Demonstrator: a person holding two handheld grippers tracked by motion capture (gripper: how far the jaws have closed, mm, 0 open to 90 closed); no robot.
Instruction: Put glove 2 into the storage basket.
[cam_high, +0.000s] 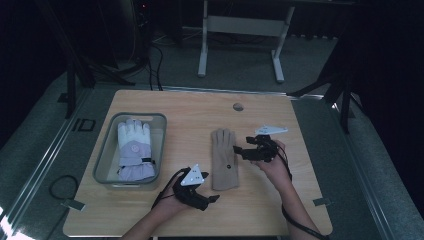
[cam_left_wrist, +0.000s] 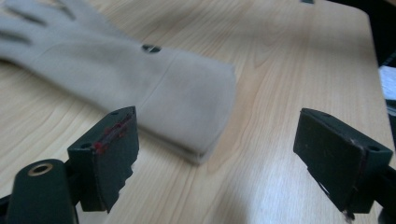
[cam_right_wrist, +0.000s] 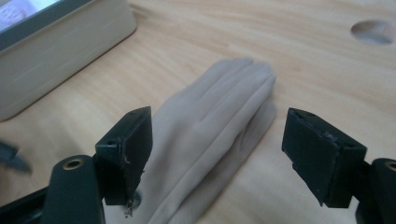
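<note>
A beige glove lies flat on the wooden table, fingers pointing away from the person. My left gripper sits low at the near left of its cuff, open. In the left gripper view the cuff lies just ahead of the spread jaws of the gripper, and nothing is between them. My right gripper hovers at the glove's right edge, also open. In the right gripper view the glove's fingers stretch ahead between the open jaws of the gripper, untouched by the pads.
A grey bin stands at the left of the table and holds a white and lavender ski glove. Its wall rises at the upper left of the right gripper view. A round hole sits near the table's far edge.
</note>
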